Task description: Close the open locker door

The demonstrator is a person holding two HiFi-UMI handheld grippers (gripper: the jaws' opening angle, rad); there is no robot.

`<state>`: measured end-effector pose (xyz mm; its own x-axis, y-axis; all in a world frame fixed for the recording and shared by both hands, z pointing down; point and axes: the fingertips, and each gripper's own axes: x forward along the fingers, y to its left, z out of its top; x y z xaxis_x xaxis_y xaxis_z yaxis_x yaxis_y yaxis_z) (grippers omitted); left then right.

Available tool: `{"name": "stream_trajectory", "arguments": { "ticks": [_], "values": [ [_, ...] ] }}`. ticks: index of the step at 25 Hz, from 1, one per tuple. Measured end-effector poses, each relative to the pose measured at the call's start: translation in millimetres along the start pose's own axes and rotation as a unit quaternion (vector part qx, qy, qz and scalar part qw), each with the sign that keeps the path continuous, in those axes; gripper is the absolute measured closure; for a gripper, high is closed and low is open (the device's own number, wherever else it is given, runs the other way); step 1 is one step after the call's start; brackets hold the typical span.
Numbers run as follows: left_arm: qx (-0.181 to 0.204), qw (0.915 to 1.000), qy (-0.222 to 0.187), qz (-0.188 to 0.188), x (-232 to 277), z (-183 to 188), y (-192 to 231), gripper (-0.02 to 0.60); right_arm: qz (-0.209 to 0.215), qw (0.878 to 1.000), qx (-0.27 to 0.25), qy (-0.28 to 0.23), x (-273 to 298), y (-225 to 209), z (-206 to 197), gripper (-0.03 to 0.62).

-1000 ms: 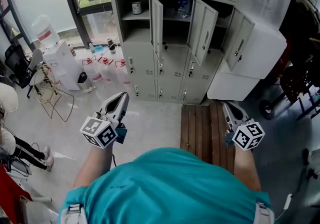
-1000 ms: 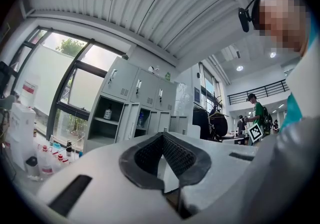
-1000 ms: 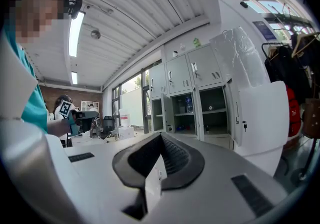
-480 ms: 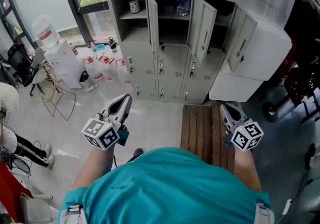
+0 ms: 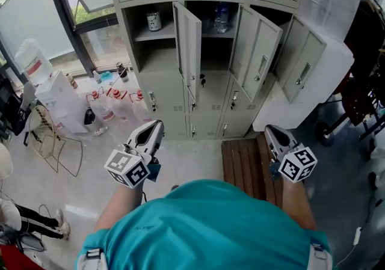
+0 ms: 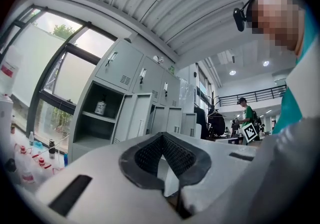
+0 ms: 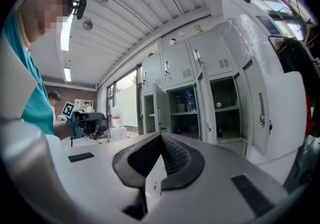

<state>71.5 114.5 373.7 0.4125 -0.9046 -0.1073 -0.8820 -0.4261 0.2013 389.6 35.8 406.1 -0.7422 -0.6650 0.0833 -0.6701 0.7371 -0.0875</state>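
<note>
A grey locker bank (image 5: 180,91) fills the top of the head view. Three of its doors stand open: the left door (image 5: 187,40), the middle door (image 5: 258,58) and the right door (image 5: 304,70). A can (image 5: 153,20) sits in the left open compartment and a bottle (image 5: 221,17) in the middle one. My left gripper (image 5: 155,125) is shut and empty, held short of the lockers below the left door. My right gripper (image 5: 269,130) is also shut and empty, below the middle door. In the right gripper view, my right gripper (image 7: 161,135) points at the open doors (image 7: 205,106).
A wooden pallet (image 5: 243,160) lies on the floor in front of the lockers, under my right hand. Plastic jugs (image 5: 114,103), a white box (image 5: 57,97) and a wire chair (image 5: 51,142) stand at the left. A black cart (image 5: 361,100) stands at the right.
Both grippers have moved forward toward the lockers, which now look larger and closer. Both stay shut.
</note>
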Motion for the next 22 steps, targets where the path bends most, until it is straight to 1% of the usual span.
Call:
{"name": "stream_trajectory", "arguments": {
  "ticks": [2,5,7,10,12,14,17,19,22],
  "values": [
    [0.001,0.9997,0.008,-0.021,19.5,9.0,35.5,0.577,-0.012,1.0,0.009,-0.004,35.9,4.8,9.8,0.595],
    [0.013,0.9984,0.019,-0.052,49.7,22.6,77.8,0.577,-0.029,1.0,0.007,-0.009,82.8,4.9,24.6,0.595],
    [0.016,0.9973,0.025,-0.068,67.9,26.8,97.0,0.577,-0.036,0.999,0.009,-0.008,108.1,1.0,29.3,0.595],
    [0.005,0.9967,0.03,-0.076,92.2,27.3,113.7,0.577,-0.032,0.999,0.012,0.006,136.8,-6.2,30.4,0.595],
    [-0.002,0.9967,0.028,-0.076,107.8,25.8,114.4,0.577,-0.024,1.0,0.01,0.011,147.1,-15.7,33.3,0.595],
    [0.0,0.9972,0.026,-0.07,122.3,23.6,108.6,0.577,-0.013,1.0,0.006,0.01,153.5,-29.1,37.3,0.595],
    [0.0,0.9986,0.018,-0.049,141.5,18.9,93.6,0.577,0.006,1.0,-0.008,0.011,159.3,-52.0,43.1,0.595],
    [-0.002,0.9993,0.01,-0.035,152.8,15.3,80.3,0.577,0.027,0.999,-0.018,0.009,161.3,-67.0,47.5,0.595],
    [0.008,0.9999,0.004,-0.006,164.3,9.6,61.3,0.577,0.061,0.998,-0.024,0.008,163.7,-86.4,49.4,0.595]
  ]
}}
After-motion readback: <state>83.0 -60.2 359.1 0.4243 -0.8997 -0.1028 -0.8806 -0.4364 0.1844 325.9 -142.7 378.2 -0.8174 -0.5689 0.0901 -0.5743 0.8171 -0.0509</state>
